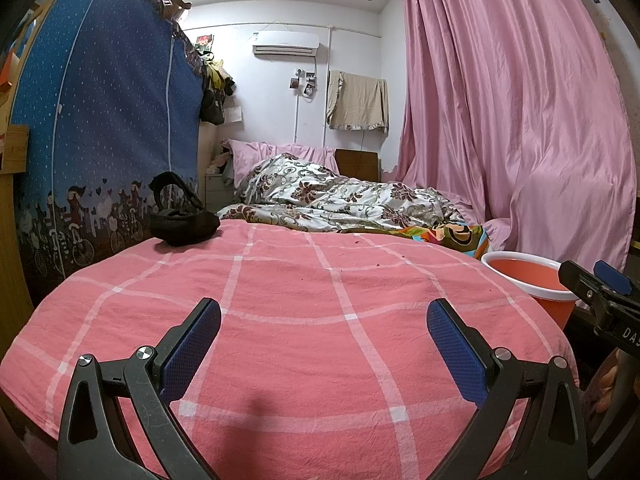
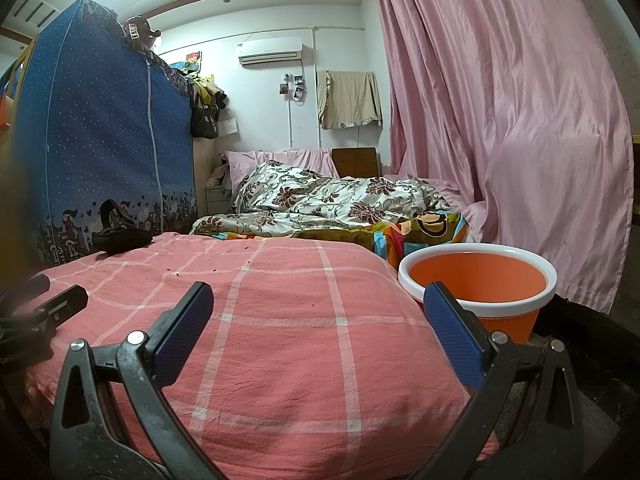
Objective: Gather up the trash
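I have the left tool (image 1: 324, 334) spread wide, nothing between its blue pads (image 1: 191, 354), hanging low over the near end of the bed. The right tool (image 2: 319, 322) is just as open and just as empty; in its own view the right-hand pad overlaps the rim of the orange bin (image 2: 478, 278), which stands just beside the bed at centre right of the frame. Beneath both tools lies the pink checked sheet (image 1: 304, 320), soft and slack, so anything I press against will sink rather than resist. The only trash I can make out is a scatter of tiny dark red crumbs (image 2: 176, 274) on the sheet, left of centre in the right wrist view, with a few more specks (image 1: 378, 265) just above the middle of the left wrist view. I judge them feather-light, brittle and too small for a clean pinch: the pads would likely catch cloth along with them, so I would close gently from either side right at the fabric surface, or gather the sheet into a fold around them. Farther out, at the left edge of the bed, sits a black bag (image 1: 182, 222), limp and soft; I can't tell whether it counts as trash. Beyond it a floral quilt (image 1: 340, 196) is bunched at the head of the bed.
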`<state>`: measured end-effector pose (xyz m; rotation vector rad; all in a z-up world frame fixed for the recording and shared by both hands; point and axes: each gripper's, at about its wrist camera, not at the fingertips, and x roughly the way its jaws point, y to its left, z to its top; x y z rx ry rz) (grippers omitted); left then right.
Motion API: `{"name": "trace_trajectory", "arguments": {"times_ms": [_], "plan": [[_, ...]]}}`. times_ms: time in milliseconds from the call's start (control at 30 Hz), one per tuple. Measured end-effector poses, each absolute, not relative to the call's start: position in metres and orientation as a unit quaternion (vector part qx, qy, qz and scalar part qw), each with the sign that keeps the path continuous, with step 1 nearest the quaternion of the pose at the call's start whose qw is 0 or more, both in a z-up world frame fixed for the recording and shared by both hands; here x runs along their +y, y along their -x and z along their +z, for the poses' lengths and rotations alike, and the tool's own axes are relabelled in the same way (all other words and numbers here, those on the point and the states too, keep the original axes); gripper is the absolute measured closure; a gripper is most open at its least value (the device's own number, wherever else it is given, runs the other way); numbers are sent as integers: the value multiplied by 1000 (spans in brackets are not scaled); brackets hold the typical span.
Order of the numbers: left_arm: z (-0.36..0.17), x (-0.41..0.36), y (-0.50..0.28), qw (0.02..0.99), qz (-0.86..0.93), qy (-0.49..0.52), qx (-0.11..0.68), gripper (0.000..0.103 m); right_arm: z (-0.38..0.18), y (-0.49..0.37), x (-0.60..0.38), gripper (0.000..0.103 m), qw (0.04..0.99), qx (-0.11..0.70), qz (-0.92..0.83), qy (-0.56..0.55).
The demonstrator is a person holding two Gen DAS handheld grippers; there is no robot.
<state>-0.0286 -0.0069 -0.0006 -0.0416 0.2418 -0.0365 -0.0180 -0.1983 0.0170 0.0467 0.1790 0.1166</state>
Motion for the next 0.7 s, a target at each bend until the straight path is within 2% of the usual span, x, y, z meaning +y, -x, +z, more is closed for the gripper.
{"name": "trace_trajectory", "arguments": {"times_ms": [700], "plan": [[0, -11, 31, 993, -9, 2, 114, 2, 17, 18, -199, 0, 994, 90, 58, -23]]}}
